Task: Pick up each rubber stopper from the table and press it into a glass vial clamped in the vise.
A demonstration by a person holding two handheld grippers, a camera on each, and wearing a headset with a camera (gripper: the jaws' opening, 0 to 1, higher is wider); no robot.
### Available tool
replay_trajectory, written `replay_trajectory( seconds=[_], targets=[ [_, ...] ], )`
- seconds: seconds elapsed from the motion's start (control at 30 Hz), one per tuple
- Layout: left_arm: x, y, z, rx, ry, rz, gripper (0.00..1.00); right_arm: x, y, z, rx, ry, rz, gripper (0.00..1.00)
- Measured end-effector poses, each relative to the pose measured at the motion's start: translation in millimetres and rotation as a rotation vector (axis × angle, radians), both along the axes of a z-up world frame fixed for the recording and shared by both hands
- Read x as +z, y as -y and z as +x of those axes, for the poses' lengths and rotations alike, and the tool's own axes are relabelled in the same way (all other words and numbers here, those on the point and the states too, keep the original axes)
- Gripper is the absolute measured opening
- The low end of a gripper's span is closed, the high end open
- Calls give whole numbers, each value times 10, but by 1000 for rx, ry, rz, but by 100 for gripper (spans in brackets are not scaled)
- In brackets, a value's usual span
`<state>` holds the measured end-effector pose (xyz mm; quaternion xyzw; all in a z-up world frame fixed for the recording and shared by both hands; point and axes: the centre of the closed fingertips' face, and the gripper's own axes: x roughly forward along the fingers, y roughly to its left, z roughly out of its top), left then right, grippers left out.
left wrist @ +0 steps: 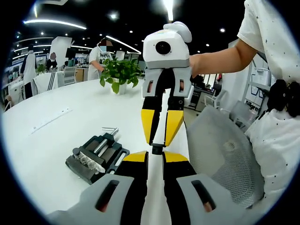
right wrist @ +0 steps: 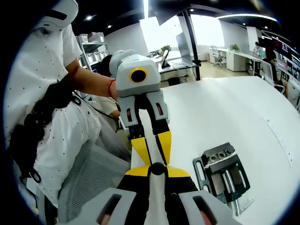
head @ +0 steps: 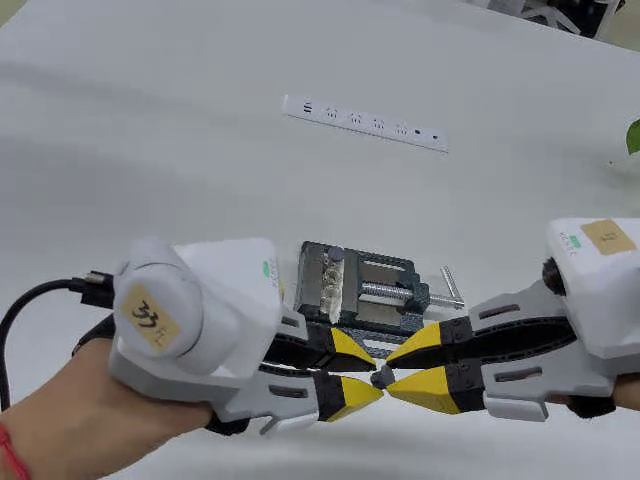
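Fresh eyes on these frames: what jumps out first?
The left gripper and right gripper meet tip to tip low in the head view, with a small dark rubber stopper at the junction. Just behind them sits the dark vise holding a row of glass vials. A white power strip lies farther back.

Two tools: left hand-held gripper (head: 376,372), right hand-held gripper (head: 390,374). One rubber stopper (head: 381,378), one vise (head: 385,305), seemingly four glass vials (head: 329,283), one power strip (head: 365,122).
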<state>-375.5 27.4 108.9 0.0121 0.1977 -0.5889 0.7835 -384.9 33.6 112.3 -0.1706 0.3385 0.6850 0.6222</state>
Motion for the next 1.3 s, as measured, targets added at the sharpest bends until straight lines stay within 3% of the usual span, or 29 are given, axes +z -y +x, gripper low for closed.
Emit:
replay_trajectory(
  seconds=[0.43,0.73,1.07,1.3],
  targets=[
    [-73,-247,102,84,-13,-2,14,95,-56,251,-19,34,-21,6],
    [-104,-461,211,151,4,-6,24,109,-160,500,-28,77,-72,6],
    [-176,-646,320,198,5,-20,31,-39,-257,849,-27,120,-179,6],
    [-255,-775,412,227,6,-33,43,-198,-320,1070,-47,130,-257,6]
  ],
)
